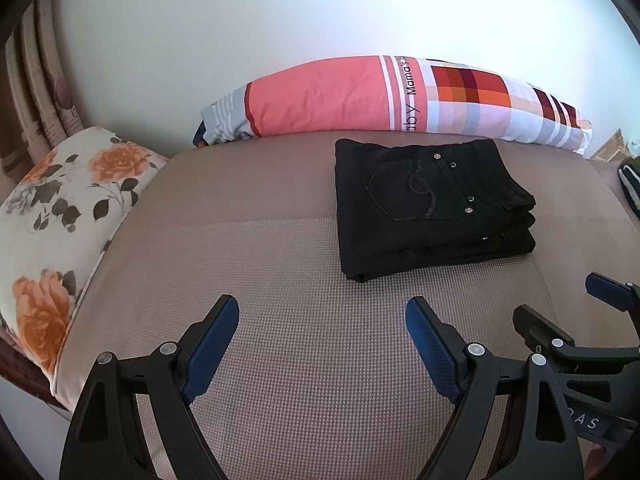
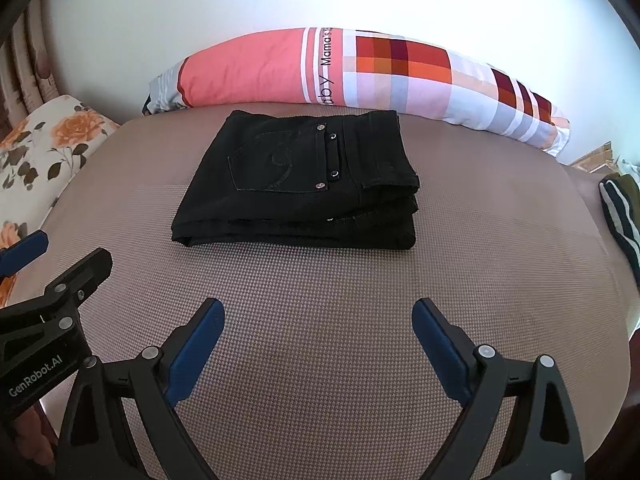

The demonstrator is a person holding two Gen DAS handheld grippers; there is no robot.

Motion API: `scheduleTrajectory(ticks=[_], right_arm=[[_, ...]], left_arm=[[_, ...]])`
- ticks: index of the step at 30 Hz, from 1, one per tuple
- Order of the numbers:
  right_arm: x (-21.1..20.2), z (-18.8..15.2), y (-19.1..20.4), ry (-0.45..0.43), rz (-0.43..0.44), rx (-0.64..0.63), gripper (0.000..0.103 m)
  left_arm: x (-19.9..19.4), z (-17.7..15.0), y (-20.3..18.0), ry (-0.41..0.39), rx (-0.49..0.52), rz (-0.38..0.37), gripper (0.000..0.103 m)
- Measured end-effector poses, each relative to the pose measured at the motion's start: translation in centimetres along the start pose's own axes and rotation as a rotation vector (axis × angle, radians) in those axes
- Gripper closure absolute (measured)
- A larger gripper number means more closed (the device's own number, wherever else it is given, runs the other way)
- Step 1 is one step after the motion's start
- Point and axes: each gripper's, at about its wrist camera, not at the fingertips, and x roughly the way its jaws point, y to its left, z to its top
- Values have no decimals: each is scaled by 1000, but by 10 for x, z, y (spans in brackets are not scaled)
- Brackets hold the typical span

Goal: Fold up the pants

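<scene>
Behind the folded black pants [image 2: 296, 184], one long checked pillow [image 2: 360, 80] lies against the white wall; one floral pillow [image 1: 60, 208] sits left, striped cloth [image 2: 620, 216] right. Pants rest alone on the beige bed [image 2: 320, 300]. Left hand-held gripper [image 1: 322, 340] and right hand-held gripper [image 2: 318, 340] both gape, empty.

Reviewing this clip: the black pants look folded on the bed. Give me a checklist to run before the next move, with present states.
1. Black pants folded into a compact stack, back pocket on top: ok.
2. Edges aligned: not ok, layers at the right end sit slightly stepped.
3. Left gripper open, holding nothing: ok.
4. Right gripper open, holding nothing: ok.
5. Both grippers apart from the pants, over bare mattress: ok.
6. Pants clear of the long pillow behind: cannot tell, far edge lies very near it.
</scene>
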Motion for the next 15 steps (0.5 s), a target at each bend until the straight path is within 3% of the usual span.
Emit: scheduleTrajectory(ticks=[15], right_arm=[[0, -1, 0, 4, 1, 0, 9]], left_arm=[[1, -1, -2, 1, 3, -2, 18]])
